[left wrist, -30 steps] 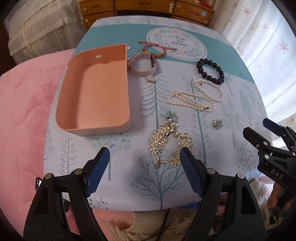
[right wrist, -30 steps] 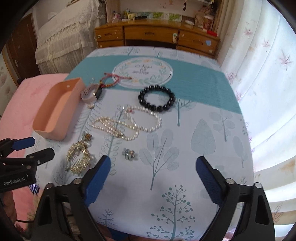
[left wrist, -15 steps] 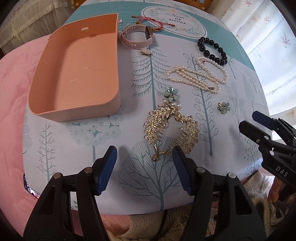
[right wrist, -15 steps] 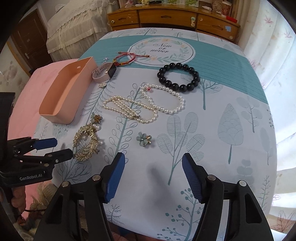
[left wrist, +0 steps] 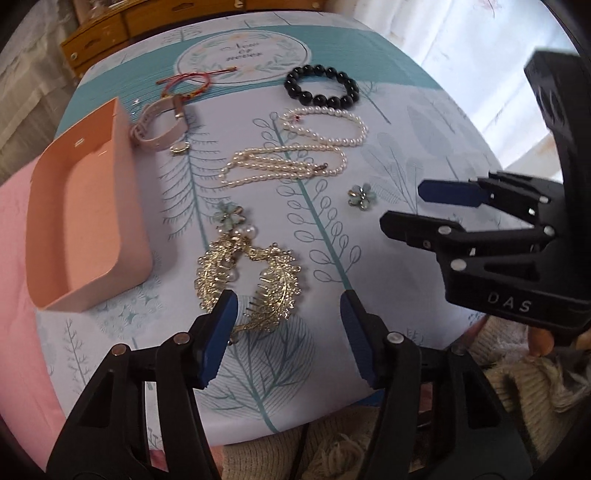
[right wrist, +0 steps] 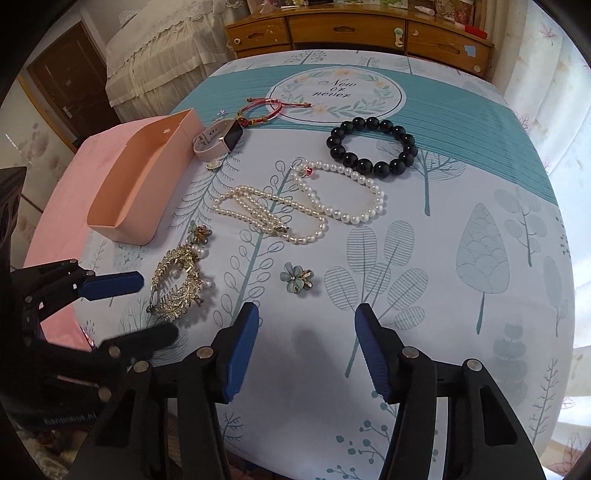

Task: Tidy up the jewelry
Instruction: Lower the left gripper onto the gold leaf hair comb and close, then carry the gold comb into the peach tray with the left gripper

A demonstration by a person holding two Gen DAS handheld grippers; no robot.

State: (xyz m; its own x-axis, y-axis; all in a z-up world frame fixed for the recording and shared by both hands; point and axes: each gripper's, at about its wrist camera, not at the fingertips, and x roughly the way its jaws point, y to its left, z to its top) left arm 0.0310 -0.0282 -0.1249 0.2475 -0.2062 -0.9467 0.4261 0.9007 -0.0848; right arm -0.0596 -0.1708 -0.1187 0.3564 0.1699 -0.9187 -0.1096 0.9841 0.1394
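An empty peach tray (left wrist: pixel 85 221) (right wrist: pixel 136 177) stands at the table's left. A gold leaf hair comb (left wrist: pixel 251 280) (right wrist: pixel 177 284) lies just ahead of my open left gripper (left wrist: pixel 288 332), whose left finger overlaps its near edge. A green flower clip (right wrist: pixel 295 277) (left wrist: pixel 362 195) lies just ahead of my open right gripper (right wrist: pixel 306 339). Further back lie a pearl necklace (right wrist: pixel 266 214), a pearl bracelet (right wrist: pixel 343 192), a black bead bracelet (right wrist: pixel 373 147), a pink watch (right wrist: pixel 218 138) and a red cord bracelet (right wrist: pixel 266 110).
The table has a leaf-print cloth (right wrist: pixel 443 258) with a teal band at the back. A pink bed (left wrist: pixel 14 258) is to the left, a wooden dresser (right wrist: pixel 351 29) behind, curtains (right wrist: pixel 554 92) to the right. The right gripper's body (left wrist: pixel 498 251) shows in the left wrist view.
Both grippers have moved forward and lower toward the table. The left one has come up to the gold comb, the right one closer to the flower clip. The jewelry has not moved.
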